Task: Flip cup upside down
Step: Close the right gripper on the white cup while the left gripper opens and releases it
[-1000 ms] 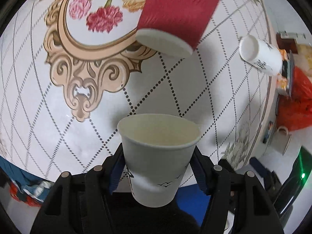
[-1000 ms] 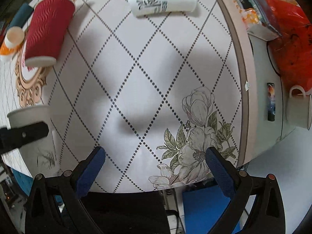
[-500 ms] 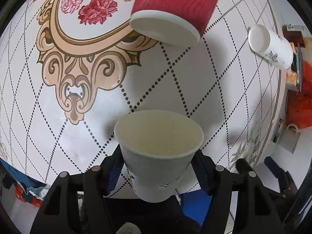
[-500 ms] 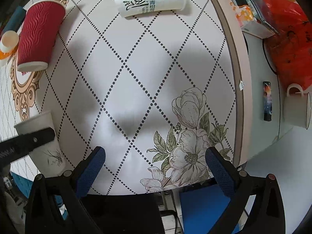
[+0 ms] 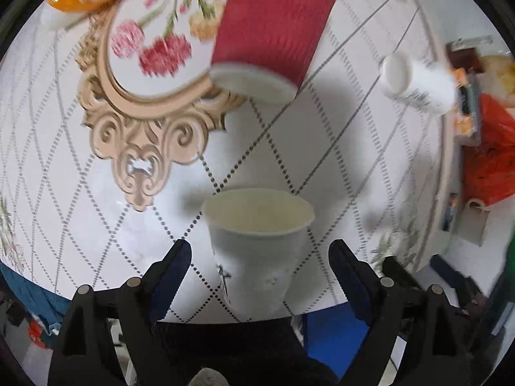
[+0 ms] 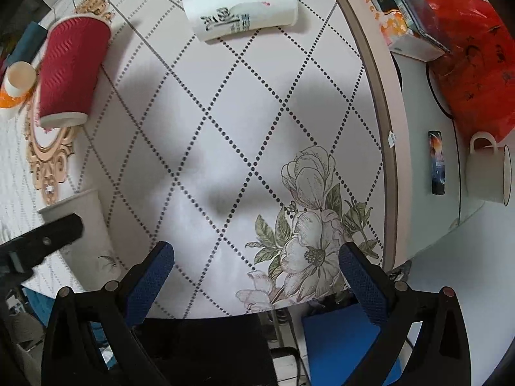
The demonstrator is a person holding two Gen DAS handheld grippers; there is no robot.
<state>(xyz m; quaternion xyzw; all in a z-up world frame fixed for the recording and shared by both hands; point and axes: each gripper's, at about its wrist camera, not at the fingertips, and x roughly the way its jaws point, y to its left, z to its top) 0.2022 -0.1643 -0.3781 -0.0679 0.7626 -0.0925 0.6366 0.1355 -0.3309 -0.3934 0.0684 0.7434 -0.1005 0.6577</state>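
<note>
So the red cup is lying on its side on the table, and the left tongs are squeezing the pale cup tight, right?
Not quite. The red cup does lie on its side on the table, but the left wrist view shows the left tongs open, with gaps on both sides of the pale cup, not squeezing it.

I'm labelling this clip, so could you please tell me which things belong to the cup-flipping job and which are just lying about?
Belongs to the job:
- white paper cup, upright
- left gripper, open around it

Lying about:
- red ripple cup
- printed white cup, on its side
- mug
- orange bag
</note>
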